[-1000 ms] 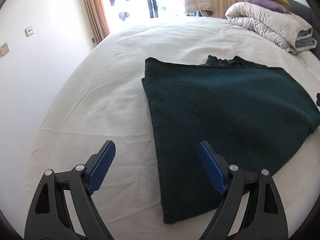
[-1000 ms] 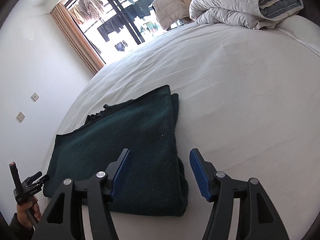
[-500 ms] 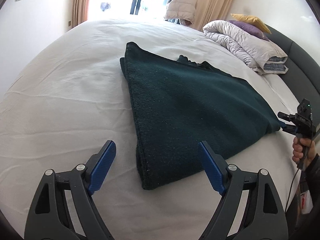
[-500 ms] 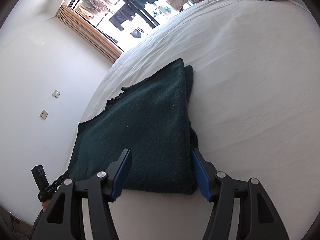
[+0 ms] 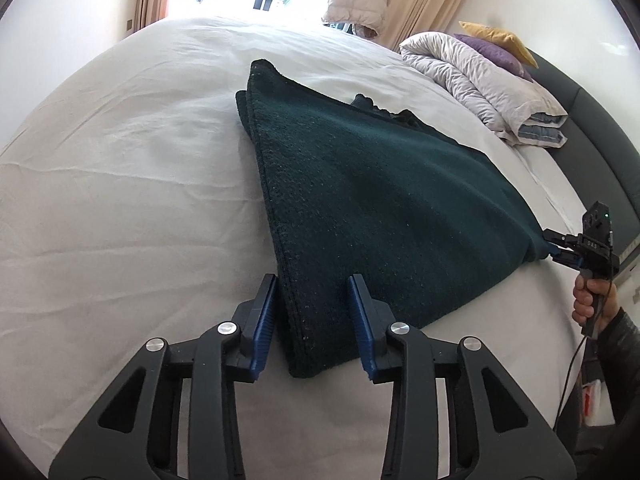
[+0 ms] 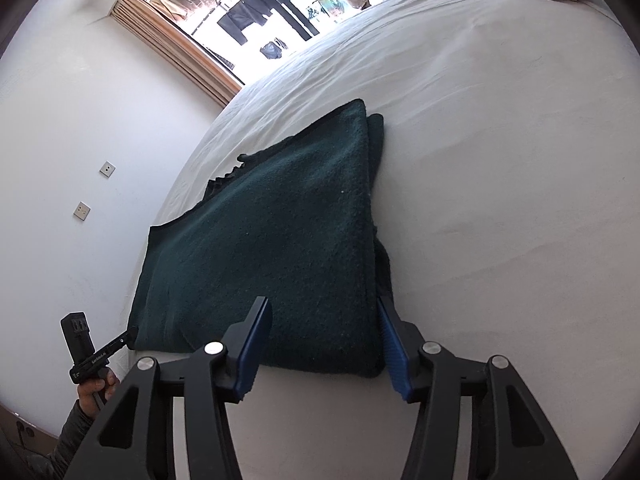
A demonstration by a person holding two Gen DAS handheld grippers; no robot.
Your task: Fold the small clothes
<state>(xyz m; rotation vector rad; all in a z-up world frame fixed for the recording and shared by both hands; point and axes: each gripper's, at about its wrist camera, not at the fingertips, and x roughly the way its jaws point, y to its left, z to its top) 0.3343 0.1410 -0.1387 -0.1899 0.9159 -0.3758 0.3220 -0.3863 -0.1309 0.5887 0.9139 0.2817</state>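
Jaws of the left gripper [image 5: 312, 322] have just been closing around the folded green cloth's [image 5: 380, 196] near corner, not yet pressing. Right gripper [image 6: 324, 340] straddles that cloth's other near corner, half-wide.

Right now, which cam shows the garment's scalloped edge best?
Left wrist: the dark green garment lies nearly whole, its scalloped edge clear at the far side. Right wrist shows the same edge smaller, off to the left.

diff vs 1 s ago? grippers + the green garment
Both grippers moved in on the near corners of the folded dark green garment. Left gripper has been closing around its corner; right gripper narrowed slightly around the other. Neither pinches it yet. The garment lies unmoved on the white bed.
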